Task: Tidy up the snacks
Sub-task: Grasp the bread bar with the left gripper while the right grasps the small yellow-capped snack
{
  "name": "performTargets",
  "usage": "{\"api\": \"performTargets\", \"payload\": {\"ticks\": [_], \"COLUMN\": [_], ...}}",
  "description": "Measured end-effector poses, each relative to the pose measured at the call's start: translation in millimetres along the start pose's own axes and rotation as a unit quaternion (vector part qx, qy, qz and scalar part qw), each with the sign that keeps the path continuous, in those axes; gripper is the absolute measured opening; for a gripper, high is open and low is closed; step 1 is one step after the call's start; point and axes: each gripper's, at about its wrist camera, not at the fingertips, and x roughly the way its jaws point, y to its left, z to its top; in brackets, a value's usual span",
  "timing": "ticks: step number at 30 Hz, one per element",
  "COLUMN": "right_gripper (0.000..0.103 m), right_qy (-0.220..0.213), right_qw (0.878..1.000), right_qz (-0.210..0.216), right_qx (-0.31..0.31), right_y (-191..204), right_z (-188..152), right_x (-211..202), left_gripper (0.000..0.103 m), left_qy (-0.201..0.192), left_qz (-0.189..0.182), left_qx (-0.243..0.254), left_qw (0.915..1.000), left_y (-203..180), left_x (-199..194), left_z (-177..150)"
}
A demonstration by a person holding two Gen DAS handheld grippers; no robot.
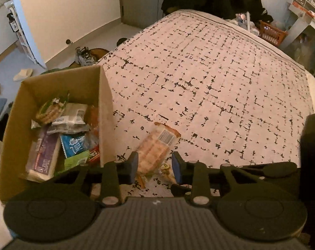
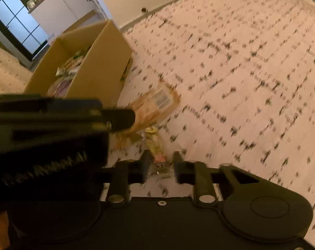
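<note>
2 snack packets lie on the bed cover (image 1: 220, 79), a pale cloth with a black broken-grid print, both near its edge beside the cardboard box (image 1: 104, 112).

Item 1: a clear cracker packet (image 1: 157, 145) with orange ends and a white barcode label. It lies flat, just beside the box's right wall, not touching it as far as the left wrist view shows.

Item 2: a small clear snack bag (image 2: 155, 143) with a yellow sticker at its top and pink and dark contents lower down. It lies just beside the cracker packet's near end.

Cardboard box: open at the top, standing at the cover's edge. It holds several packets, among them a purple pack (image 1: 46, 154), a blue pack (image 1: 74, 145), a green pack (image 1: 76, 162) and a clear pack of round biscuits (image 1: 50, 110).

Left gripper (image 1: 155, 165): pointed steeply down over the near end of the cracker packet. Its jaws stand partly apart with the packet between them; the left finger sits at the packet's edge, the right finger shows a gap. No firm grip is visible.

Right gripper (image 2: 160, 165): pointed steeply down over the small snack bag. Its jaws stand narrowly apart with the bag's lower end between them; pads appear clear of it. That view is blurred, so contact cannot be confirmed.
</note>
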Motion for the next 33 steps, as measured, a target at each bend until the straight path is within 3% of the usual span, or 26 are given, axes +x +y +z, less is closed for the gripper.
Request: {"api": "performTargets", "payload": {"ticks": [10,14,18,26,33], "right_gripper": [0.019,0.019,0.019,0.018,0.02], "right_qy": [0.005,0.005,-0.005,-0.012,-0.007], "right_qw": [0.999,0.997,0.993,0.99,0.989], "right_qz": [-0.043,-0.056,-0.102,-0.11,-0.109], "right_qx": [0.031,0.047,0.06,0.091,0.1], "right_y": [-25.8,-32.7,-45.1,-66.6,-68.5], "right_z": [9.1,8.6,8.2,8.3,12.3], "right_x": [-12.0,-17.5,-27.8,-35.9,-30.9], "left_gripper": [0.033,0.034,0.034,0.034,0.038], "left_qy": [0.012,0.008,0.008,-0.001,0.034], "left_qz": [0.012,0.035,0.05,0.073,0.084], "left_qx": [-0.008,0.009,0.024,0.1,0.097], "left_qw": [0.9998,0.9993,0.9984,0.9923,0.9912], "left_y": [-1.9,-8.8,-14.2,-43.4,-42.9], "left_x": [25.2,33.2,38.8,45.8,68.1], "left_z": [2.5,6.6,9.9,11.7,11.9]}}
